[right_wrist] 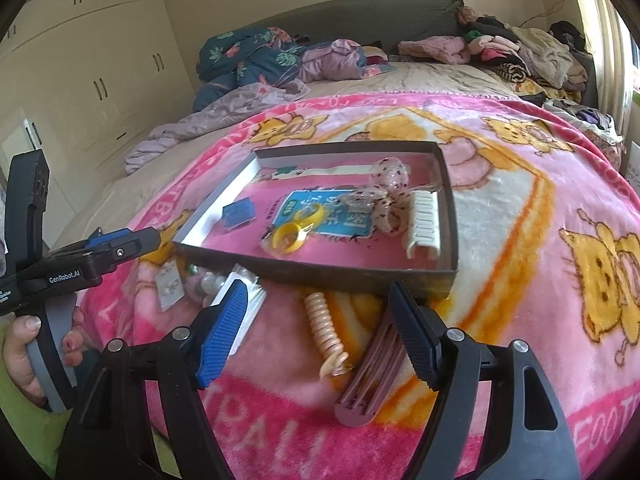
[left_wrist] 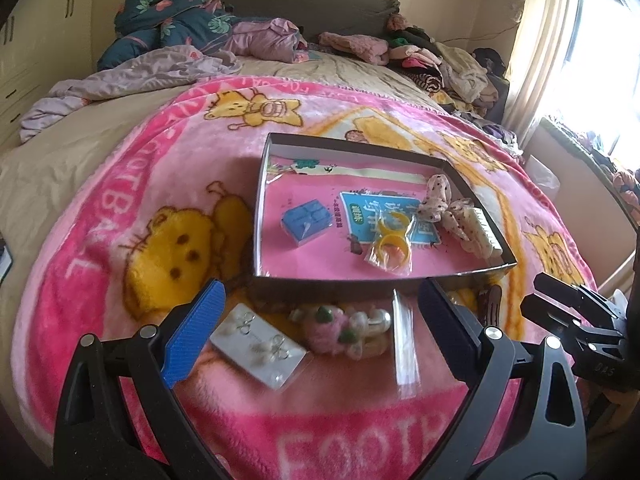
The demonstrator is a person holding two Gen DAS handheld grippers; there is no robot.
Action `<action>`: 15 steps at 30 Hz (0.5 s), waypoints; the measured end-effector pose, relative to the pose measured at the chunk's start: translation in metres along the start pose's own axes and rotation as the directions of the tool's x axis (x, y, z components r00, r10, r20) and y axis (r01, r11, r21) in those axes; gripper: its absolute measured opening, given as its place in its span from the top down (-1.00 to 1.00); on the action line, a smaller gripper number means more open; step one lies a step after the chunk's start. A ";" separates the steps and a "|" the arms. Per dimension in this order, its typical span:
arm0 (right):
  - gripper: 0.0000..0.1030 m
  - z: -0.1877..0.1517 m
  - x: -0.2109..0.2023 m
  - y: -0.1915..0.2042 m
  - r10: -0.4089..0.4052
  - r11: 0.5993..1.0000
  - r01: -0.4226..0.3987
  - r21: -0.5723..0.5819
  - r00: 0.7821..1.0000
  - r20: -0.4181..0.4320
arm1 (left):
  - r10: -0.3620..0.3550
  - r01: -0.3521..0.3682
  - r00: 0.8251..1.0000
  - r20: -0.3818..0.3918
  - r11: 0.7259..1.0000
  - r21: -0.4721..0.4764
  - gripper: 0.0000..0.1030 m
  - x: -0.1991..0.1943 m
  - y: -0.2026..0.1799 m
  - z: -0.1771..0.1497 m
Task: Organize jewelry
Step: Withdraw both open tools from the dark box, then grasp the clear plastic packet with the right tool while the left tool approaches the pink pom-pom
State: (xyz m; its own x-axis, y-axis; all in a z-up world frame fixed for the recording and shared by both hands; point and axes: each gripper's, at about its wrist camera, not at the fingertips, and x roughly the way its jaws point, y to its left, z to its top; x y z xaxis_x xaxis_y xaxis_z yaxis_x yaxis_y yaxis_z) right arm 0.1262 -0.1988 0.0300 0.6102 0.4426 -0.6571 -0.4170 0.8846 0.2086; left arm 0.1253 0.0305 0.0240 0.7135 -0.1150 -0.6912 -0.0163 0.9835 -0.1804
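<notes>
Evidently mid-sort: both the left gripper (left_wrist: 316, 332) and right gripper (right_wrist: 316, 336) hover with jaws spread and empty over loose pieces by the box's (right_wrist: 320, 274) near edge. Next, closing on the spiral hair tie (right_wrist: 324, 330).

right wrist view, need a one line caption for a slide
Open right tongs hover over a spiral hair tie and mauve comb on the pink blanket, before the shallow box.

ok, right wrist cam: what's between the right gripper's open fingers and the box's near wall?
In the right wrist view, the right gripper has a cream spiral hair tie and a mauve hair clip on the blanket before the box.
</notes>
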 end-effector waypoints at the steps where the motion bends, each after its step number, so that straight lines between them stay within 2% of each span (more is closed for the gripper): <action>1: -0.37 -0.001 0.000 0.002 0.004 1.000 -0.004 -0.003 1.000 -0.003 | 0.001 -0.001 1.000 0.000 1.000 -0.001 -0.71 -0.001 0.001 -0.002; 15: -0.37 -0.009 0.010 0.032 0.044 0.998 -0.046 -0.038 0.998 -0.040 | 0.030 -0.030 1.000 -0.009 1.000 -0.009 -0.71 -0.011 0.024 -0.019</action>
State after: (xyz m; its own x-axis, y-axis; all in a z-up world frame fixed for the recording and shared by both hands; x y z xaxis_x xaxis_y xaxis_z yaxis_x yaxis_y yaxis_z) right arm 0.1131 -0.1676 0.0234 0.5637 0.4749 -0.6758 -0.4699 0.8573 0.2105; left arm 0.1036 0.0525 0.0145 0.7060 -0.0866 -0.7029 -0.0442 0.9852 -0.1658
